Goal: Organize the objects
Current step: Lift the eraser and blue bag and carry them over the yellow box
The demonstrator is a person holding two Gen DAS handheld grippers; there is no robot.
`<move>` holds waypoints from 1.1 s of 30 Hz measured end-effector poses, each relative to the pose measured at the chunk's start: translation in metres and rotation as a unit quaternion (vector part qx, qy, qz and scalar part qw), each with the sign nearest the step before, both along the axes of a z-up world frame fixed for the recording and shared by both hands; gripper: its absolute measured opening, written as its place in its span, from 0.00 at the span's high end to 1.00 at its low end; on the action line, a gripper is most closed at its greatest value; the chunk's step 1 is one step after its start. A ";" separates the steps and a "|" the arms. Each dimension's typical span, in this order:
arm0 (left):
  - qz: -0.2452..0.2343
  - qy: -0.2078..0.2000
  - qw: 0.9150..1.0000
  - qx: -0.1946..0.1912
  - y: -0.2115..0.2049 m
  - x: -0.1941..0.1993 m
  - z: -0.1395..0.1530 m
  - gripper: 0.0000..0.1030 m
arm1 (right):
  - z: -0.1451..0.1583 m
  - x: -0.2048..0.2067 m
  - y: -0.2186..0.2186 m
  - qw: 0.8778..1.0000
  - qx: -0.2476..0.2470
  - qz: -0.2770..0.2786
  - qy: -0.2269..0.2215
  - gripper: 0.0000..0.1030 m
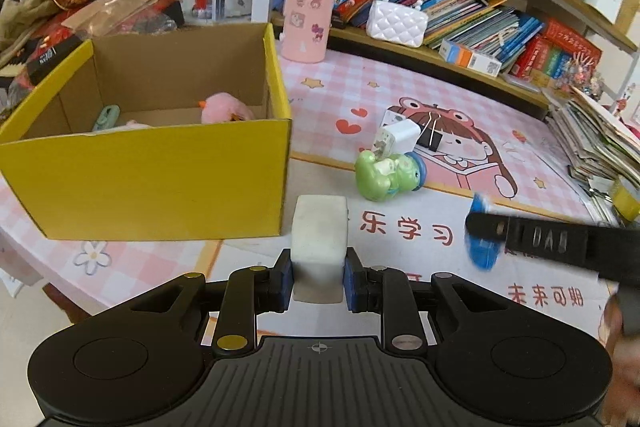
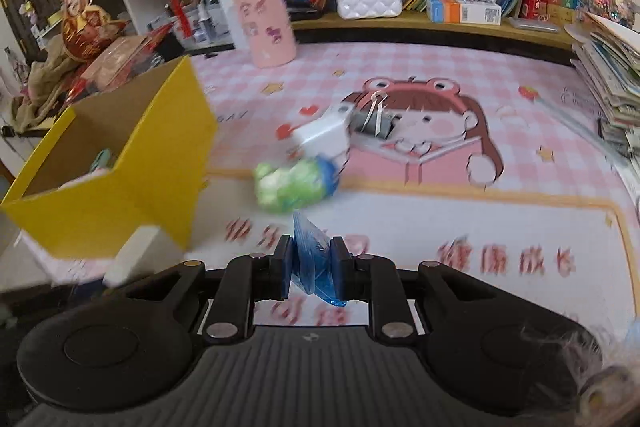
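The white block is sitting clamped between the blue pads of the left gripper, held above the pink checked mat just in front of the near right corner of the yellow box. In the right wrist view the same block is showing at the left edge, close to the box. The right gripper is pinching a small blue plastic packet tight between its pads (the packet is crumpled and partly see-through, and what it contains cannot be told). From the left wrist camera that gripper is reaching in from the right, with the blue packet blurred at its tip.

Inside the box a pink plush toy is lying against the right wall, and a pale green thing is resting at the left, too hidden to name. Out on the mat, well apart from both grippers, a green toy figure is lying on its side, with a white charger plug touching its top and a black binder clip just beside the plug. A pink cylinder holder is standing upright at the back of the mat, near the shelf where a white quilted handbag is sitting in front of leaning books.
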State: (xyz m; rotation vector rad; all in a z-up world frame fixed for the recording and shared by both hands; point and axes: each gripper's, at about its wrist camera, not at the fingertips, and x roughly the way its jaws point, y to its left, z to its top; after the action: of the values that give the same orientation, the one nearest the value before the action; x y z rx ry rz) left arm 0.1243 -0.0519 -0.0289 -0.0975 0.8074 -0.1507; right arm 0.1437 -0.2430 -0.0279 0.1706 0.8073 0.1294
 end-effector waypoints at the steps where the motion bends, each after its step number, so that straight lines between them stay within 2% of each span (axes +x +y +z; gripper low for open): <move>1: 0.000 -0.003 1.000 0.000 0.005 -0.003 0.001 0.78 | 0.001 -0.006 0.007 1.000 0.000 0.003 0.000 0.82; 15: 0.040 -0.021 0.999 -0.008 0.099 -0.058 0.011 0.78 | 0.006 -0.069 0.113 0.998 -0.022 0.060 0.006 0.82; 33: 0.060 -0.054 0.997 -0.001 0.181 -0.119 0.023 0.78 | 0.013 -0.131 0.195 0.997 -0.012 0.071 -0.012 0.82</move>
State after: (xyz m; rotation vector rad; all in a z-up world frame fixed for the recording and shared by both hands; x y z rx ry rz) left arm 0.0051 0.1292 -0.0055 -0.1387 0.6923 -0.0429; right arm 0.0126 -0.0479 -0.0150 0.0884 0.7963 0.2542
